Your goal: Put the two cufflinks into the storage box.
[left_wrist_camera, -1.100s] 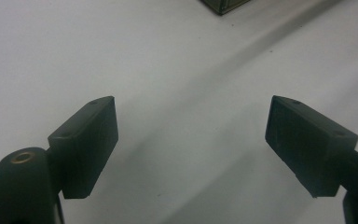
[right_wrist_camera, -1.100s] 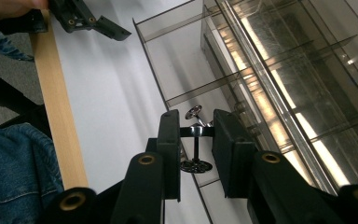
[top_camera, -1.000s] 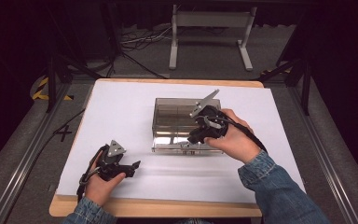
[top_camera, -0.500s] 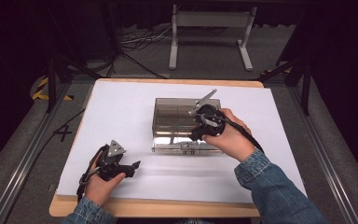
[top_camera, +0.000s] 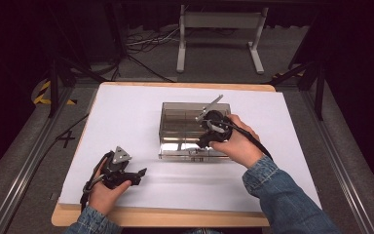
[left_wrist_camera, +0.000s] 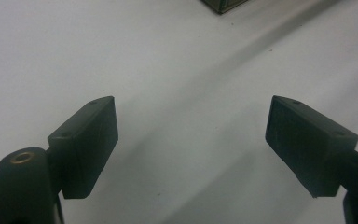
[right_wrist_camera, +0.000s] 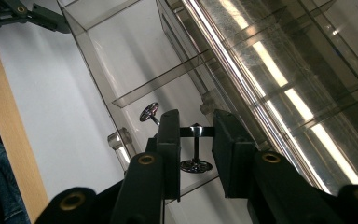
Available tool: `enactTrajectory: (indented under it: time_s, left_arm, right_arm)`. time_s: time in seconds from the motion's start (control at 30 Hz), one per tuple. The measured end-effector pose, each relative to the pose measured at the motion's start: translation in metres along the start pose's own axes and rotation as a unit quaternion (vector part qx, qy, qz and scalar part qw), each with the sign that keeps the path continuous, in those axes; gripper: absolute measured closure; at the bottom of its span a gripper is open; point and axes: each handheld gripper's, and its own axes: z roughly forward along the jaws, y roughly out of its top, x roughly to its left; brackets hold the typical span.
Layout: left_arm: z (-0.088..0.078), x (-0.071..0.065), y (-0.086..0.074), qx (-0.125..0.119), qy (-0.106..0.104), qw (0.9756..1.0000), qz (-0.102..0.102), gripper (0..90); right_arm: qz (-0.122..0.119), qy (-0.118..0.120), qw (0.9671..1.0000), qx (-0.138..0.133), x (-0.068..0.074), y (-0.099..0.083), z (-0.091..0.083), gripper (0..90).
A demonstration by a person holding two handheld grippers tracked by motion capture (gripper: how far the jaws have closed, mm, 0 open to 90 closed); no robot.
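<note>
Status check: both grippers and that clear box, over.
Left gripper open, idle on the table. Right gripper shut on small metal piece at clear box. Nothing blocking.

1 clear acrylic box (top_camera: pixel 182 129), 1 metal handle (right_wrist_camera: pixel 193 133), 2 grippers (top_camera: pixel 141 173) (right_wrist_camera: pixel 196 140).

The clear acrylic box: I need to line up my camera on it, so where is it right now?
In the high view the clear acrylic box sits at the middle of the white table, directly under the right gripper.
</note>
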Motion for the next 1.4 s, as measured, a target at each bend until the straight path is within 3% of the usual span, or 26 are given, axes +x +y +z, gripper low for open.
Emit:
enactTrajectory:
  time_s: [0.87, 1.4]
  left_arm:
    - [0.001, -0.002, 0.0, 0.001, -0.001, 1.0, 0.002, 17.9]
    - [0.001, -0.001, 0.0, 0.0, -0.001, 1.0, 0.003, 17.9]
  right_arm:
    - [0.005, -0.006, 0.9997, 0.023, -0.002, -0.001, 0.016, 73.2]
    - [0.002, -0.012, 0.9998, 0.015, -0.003, -0.003, 0.016, 70.6]
